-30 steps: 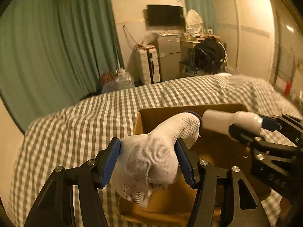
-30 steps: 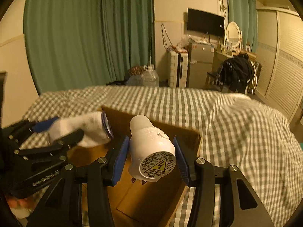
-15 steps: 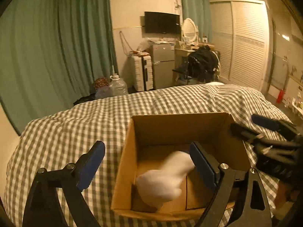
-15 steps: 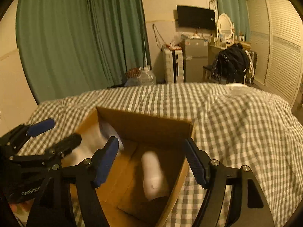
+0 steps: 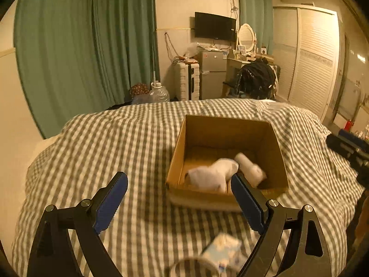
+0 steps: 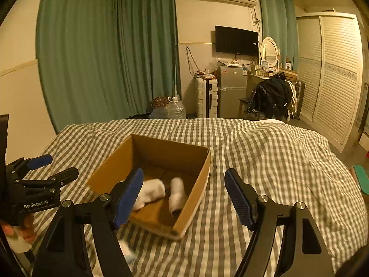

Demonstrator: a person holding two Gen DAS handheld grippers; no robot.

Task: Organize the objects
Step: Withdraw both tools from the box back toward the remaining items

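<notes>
Both grippers empty. Left gripper [image 5: 178,191] has its jaws spread wide, nothing between the blue pads [image 5: 110,200]; it hangs over the checked bedspread [image 5: 115,143], just short of the cardboard box [image 5: 227,198]. Right gripper [image 6: 183,190] is likewise spread wide and holds nothing; its left pad [image 6: 129,194] overlaps the box's near-left corner in that view.

Cardboard box [image 6: 191,198] sits open-topped on the bedspread [image 6: 265,152], upright. Inside, on the floor of the box:
- white glove [image 5: 211,174] lying crumpled toward the near-left side (motion-blurred, shape not crisp); also seen from the right wrist [image 6: 150,192]
- white cylindrical device [image 5: 250,168] lying on its side just right of the glove, apparently touching it; from the right wrist [image 6: 176,195] it lies end-on toward the camera

Left gripper also shows at the left edge of the right wrist view [image 6: 52,168], jaws apart, well clear of the box, with "GenRobot.AI" on the body. Right gripper tips poke in at the right edge of the left wrist view [image 5: 346,143].

A pale blue-and-white packet [image 5: 223,250] lies on the bedspread near the camera, below the left gripper (blurred, cannot tell what it is).
</notes>
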